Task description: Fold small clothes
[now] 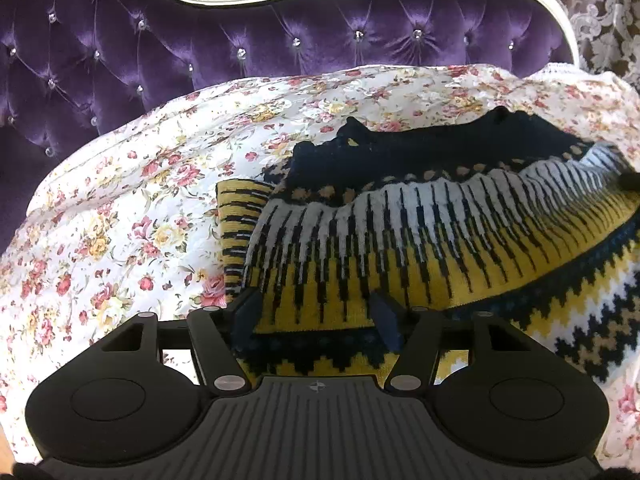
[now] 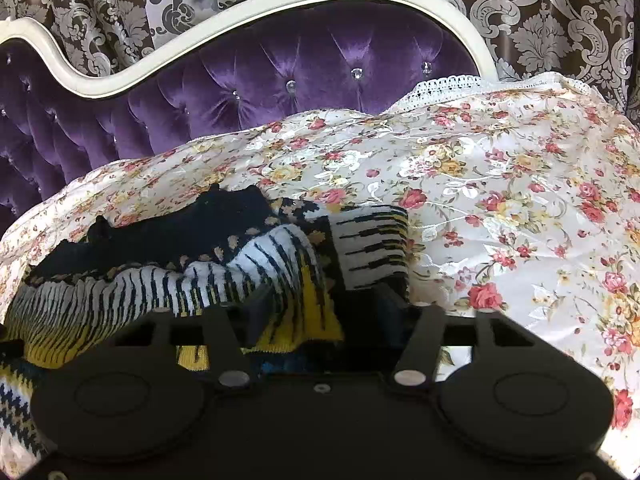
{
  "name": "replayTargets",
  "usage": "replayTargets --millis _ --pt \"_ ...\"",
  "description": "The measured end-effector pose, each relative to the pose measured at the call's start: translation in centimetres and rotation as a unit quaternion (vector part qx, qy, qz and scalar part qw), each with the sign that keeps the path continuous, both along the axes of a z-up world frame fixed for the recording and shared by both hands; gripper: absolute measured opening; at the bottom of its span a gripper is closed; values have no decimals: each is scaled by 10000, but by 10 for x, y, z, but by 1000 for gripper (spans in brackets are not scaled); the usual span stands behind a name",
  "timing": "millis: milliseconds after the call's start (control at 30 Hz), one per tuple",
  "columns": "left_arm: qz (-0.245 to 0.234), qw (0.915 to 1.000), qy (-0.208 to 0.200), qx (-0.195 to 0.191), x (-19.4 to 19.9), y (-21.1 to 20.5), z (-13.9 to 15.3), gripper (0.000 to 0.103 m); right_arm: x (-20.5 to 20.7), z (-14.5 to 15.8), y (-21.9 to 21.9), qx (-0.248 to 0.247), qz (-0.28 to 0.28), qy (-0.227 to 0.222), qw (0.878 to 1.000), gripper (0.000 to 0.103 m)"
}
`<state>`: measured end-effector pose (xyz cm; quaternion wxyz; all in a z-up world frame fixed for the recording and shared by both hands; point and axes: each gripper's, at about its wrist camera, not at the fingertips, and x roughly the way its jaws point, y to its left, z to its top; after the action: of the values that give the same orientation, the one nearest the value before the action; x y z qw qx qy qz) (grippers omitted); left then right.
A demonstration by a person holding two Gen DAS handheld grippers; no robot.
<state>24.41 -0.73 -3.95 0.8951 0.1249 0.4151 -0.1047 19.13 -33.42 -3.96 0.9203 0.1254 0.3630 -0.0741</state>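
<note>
A small knitted sweater (image 1: 400, 232), patterned in navy, white and yellow, lies on a floral bedspread (image 1: 120, 216). My left gripper (image 1: 318, 316) has its fingers spread wide, with the sweater's yellow folded edge lying between them. The sweater also shows in the right wrist view (image 2: 200, 264), bunched, with a striped sleeve (image 2: 372, 248) lying to the right. My right gripper (image 2: 324, 312) also has its fingers apart, with a fold of the sweater draped between them. In neither view can I see the pads pinching the cloth.
A purple tufted headboard (image 1: 200, 52) with a white curved frame (image 2: 240, 12) stands behind the bed. Patterned curtains (image 2: 560, 20) hang beyond it. The floral bedspread (image 2: 520, 200) stretches to the right of the sweater, with a lace edge at the back.
</note>
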Motion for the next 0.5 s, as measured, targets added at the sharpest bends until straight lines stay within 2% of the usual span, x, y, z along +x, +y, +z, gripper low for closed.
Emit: replayTargets --millis 133,233,333,500 --pt "7 10000 -24 84 0 -2 -2 61 -1 2 6 -266 0 7 9996 84" --pt "38 9999 -43 121 1 -4 -3 63 -2 5 7 -378 -44 -4 9993 86" --pt "64 9998 -75 175 0 -6 -4 64 -3 5 2 -280 -161 -5 9995 94" --pt "108 9997 -95 207 1 -7 -5 68 -5 4 -10 -145 -358 62 9992 95"
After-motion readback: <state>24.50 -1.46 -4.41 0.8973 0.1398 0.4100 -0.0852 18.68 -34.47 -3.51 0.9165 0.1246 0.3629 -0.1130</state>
